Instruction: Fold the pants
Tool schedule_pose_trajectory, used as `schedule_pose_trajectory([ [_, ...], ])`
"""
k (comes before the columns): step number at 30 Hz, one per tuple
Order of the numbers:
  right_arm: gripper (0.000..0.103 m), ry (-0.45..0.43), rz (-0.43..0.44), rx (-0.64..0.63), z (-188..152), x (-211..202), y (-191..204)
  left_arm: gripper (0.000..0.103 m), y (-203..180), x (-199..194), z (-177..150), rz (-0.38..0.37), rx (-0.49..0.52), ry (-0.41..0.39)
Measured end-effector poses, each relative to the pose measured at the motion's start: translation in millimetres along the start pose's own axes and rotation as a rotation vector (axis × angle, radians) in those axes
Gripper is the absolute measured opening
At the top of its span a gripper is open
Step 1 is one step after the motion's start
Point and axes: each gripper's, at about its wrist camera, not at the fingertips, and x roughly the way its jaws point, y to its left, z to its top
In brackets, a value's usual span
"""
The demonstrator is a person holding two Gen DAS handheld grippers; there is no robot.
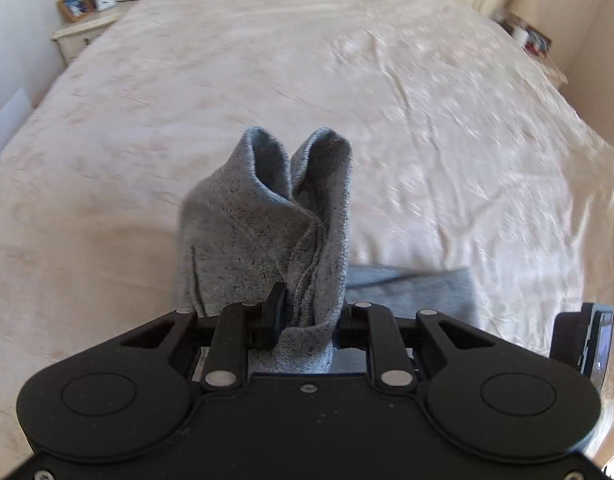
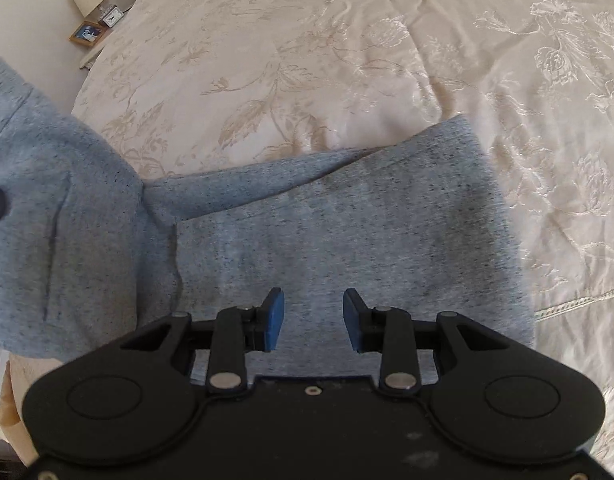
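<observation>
Cream bed (image 2: 347, 40) carried grey pants (image 2: 347, 232), part-folded; left tool (image 1: 307, 320) clamped a raised bunch, right tool (image 2: 313, 320) gaped empty above them; final fold left.

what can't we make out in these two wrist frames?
- Left wrist: left gripper pads, buried in bunched grey pants; bedspread motion-blurred on the right.
- Right wrist: pants' near edge, hidden behind the open right gripper; left portion cut by the frame edge.
- Both: nightstand items too small.

My bed (image 2: 387, 40) wears a cream floral bedspread; my grey pants (image 2: 347, 220) lie across the frame's lower middle.
</observation>
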Motion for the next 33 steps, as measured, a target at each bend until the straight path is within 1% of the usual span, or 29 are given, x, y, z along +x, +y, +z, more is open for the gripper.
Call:
schedule_pose_trajectory([
  [4, 0.035, 0.021, -0.006, -0.001, 1.7, -1.5, -38.2, 0.027, -64.2, 43.3, -10.1, 0.020, 0.050, 0.052],
  [8, 0.036, 0.033, 0.017, 0.021, 2.1, -3.1, -72.9, 0.027, -106.1, 76.6, -15.9, 0.061, 0.086, 0.100],
  [11, 0.035, 0.030, 0.038, 0.033, 1.5, -7.5, -92.2, 0.027, -122.2, 82.2, -24.0, 0.084, 0.090, 0.118],
  [16, 0.035, 0.021, 0.078, 0.053, -0.7, -13.9, -108.8, 0.027, -145.2, 80.9, -32.6, 0.136, 0.120, 0.120],
  [17, 0.035, 0.018, 0.090, 0.060, -0.8, -17.0, -113.1, 0.028, -149.8, 83.6, -32.8, 0.147, 0.129, 0.127],
  [18, 0.035, 0.011, 0.098, 0.068, -0.8, -20.7, -118.4, 0.033, -155.6, 88.0, -33.3, 0.160, 0.145, 0.141],
  [19, 0.035, 0.001, 0.102, 0.078, -1.5, -24.5, -122.6, 0.035, -163.6, 94.2, -34.0, 0.166, 0.175, 0.168],
  [20, 0.035, -0.009, 0.103, 0.095, -2.0, -27.8, -129.5, 0.035, -170.7, 97.0, -35.4, 0.147, 0.202, 0.195],
  [21, 0.036, -0.018, 0.100, 0.114, -2.4, -31.6, -134.3, 0.035, -175.1, 95.7, -36.0, 0.110, 0.220, 0.205],
  [22, 0.037, -0.029, 0.095, 0.132, -1.6, -36.3, -140.3, 0.036, -180.7, 90.4, -35.9, 0.070, 0.235, 0.194],
  [23, 0.037, -0.043, 0.091, 0.151, -0.7, -41.5, -146.6, 0.036, -185.3, 82.3, -35.9, 0.046, 0.252, 0.175],
  [24, 0.037, -0.054, 0.087, 0.157, -1.2, -45.8, -150.0, 0.036, -189.0, 73.8, -35.6, 0.039, 0.268, 0.148],
  [26, 0.037, -0.080, 0.064, 0.171, -2.1, -55.9, -155.2, 0.037, -190.5, 51.8, -33.7, 0.031, 0.303, 0.074],
  [27, 0.037, -0.090, 0.060, 0.175, -2.1, -59.7, -156.3, 0.043, -186.0, 41.9, -33.2, 0.029, 0.313, 0.043],
  [28, 0.037, -0.105, 0.054, 0.175, -1.4, -64.3, -155.7, 0.044, -178.4, 33.7, -32.3, 0.030, 0.316, 0.023],
  [31, 0.037, -0.154, 0.042, 0.131, 0.6, -78.2, -145.6, 0.044, -135.2, 21.0, -28.4, 0.047, 0.283, 0.001],
  [33, 0.037, -0.171, 0.042, 0.083, 1.4, -83.6, -131.8, 0.043, -97.6, 20.8, -27.0, 0.103, 0.242, 0.004],
])
